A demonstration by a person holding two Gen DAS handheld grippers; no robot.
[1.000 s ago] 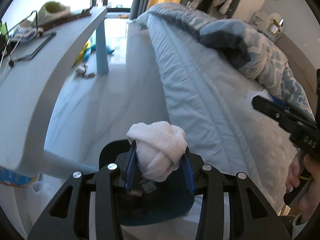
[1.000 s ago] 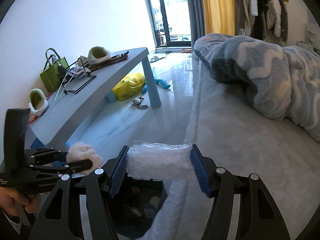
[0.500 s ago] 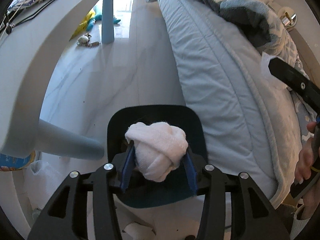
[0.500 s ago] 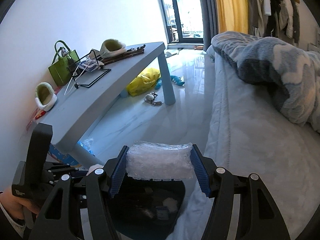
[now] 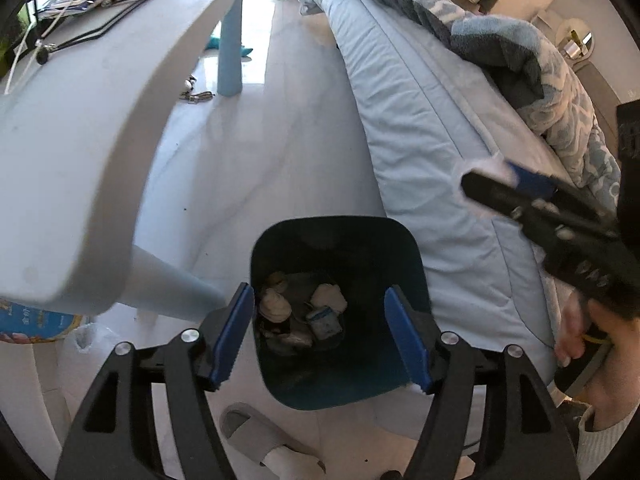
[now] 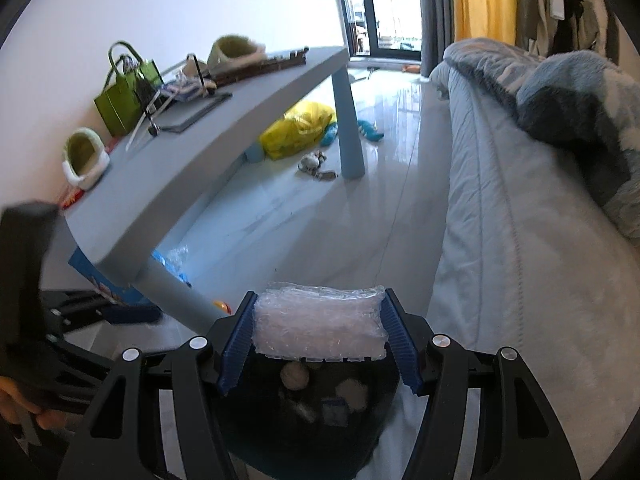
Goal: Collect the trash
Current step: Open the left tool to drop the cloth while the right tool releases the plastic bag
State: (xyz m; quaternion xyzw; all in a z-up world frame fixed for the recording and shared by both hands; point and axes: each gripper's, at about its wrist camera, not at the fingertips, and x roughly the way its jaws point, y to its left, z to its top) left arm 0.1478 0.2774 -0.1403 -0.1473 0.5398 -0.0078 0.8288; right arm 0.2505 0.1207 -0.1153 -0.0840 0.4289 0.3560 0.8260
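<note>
While tilted over bin, left tool opening empty, right tool clamping bubble wrap

Bin mostly hidden behind bubble wrap, slipper partly hidden

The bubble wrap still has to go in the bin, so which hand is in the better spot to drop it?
Right. The right tongs are shut on the bubble wrap, directly above the bin, so opening should drop it in. The left tongs are opening with nothing between them.
</note>
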